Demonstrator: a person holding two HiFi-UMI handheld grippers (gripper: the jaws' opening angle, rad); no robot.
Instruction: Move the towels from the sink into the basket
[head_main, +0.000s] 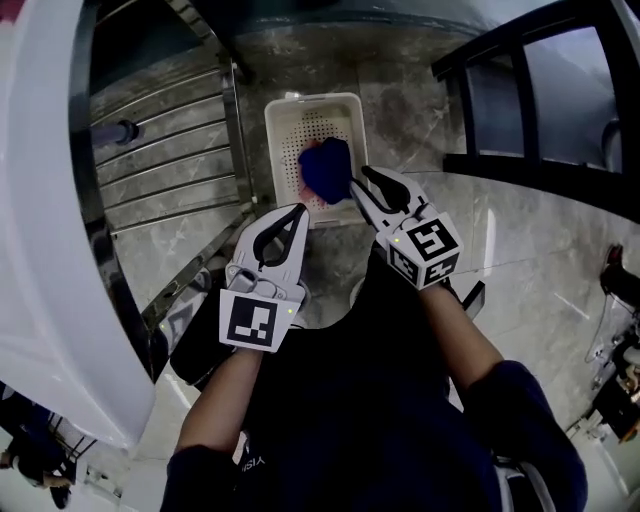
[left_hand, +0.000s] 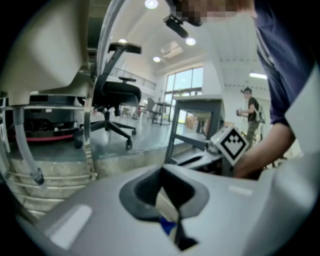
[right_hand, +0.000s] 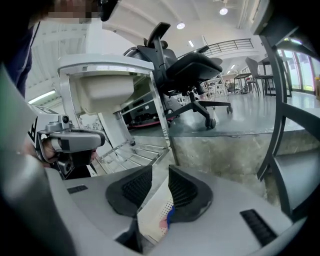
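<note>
A white perforated basket (head_main: 285, 120) stands on the marble floor ahead of me. Inside it lies a blue towel (head_main: 325, 165) on top of something pink (head_main: 300, 187). My right gripper (head_main: 360, 182) hovers at the basket's near right corner, its tips beside the towel's edge. Its jaws stand open with nothing between the ribbed pads (right_hand: 182, 187); the basket (right_hand: 155, 215) and a bit of blue show through the gap. My left gripper (head_main: 298, 210) is just short of the basket's near rim, its tips together and holding nothing. Through its finger loop I see the basket (left_hand: 165, 205) and the blue towel (left_hand: 168, 227).
The white sink (head_main: 40, 200) rises at my left on a chrome frame with rack bars (head_main: 170, 150). A black-framed table (head_main: 530, 90) stands at the right. An office chair (right_hand: 195, 65) and a person (left_hand: 252, 112) are farther off.
</note>
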